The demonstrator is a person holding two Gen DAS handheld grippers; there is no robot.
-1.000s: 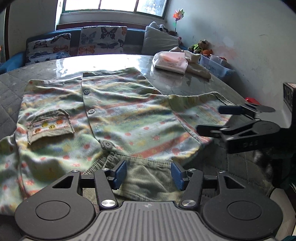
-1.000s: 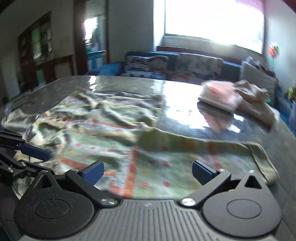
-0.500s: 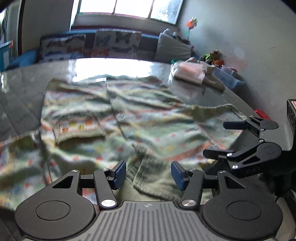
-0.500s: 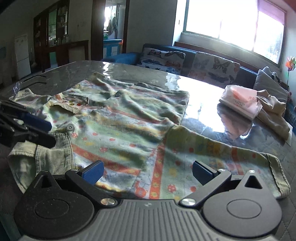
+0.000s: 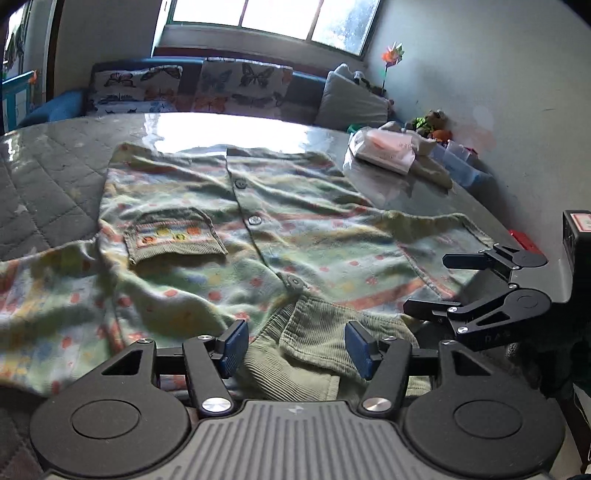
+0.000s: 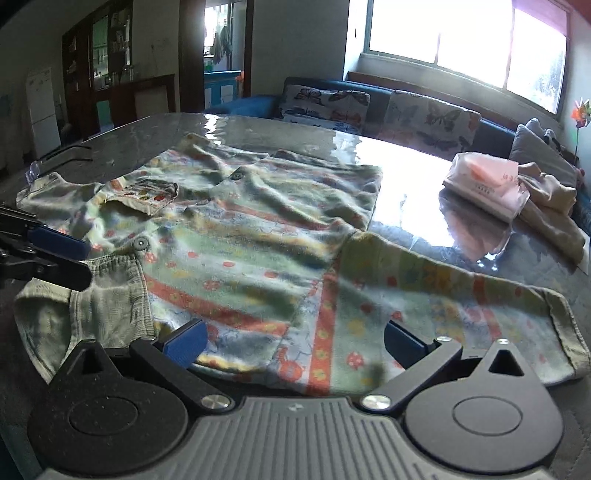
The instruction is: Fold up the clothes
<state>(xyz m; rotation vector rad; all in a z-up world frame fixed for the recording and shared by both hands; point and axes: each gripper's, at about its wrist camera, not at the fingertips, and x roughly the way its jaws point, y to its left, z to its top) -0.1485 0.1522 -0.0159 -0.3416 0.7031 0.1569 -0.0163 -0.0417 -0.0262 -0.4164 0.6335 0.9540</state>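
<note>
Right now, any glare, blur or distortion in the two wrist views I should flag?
Left wrist: window blown out, bright glare on the table, fisheye bending at the edges, shirt sharp. Right wrist: window overexposed, glare patch on the table, doorway side dim, shirt slightly soft.
</note>
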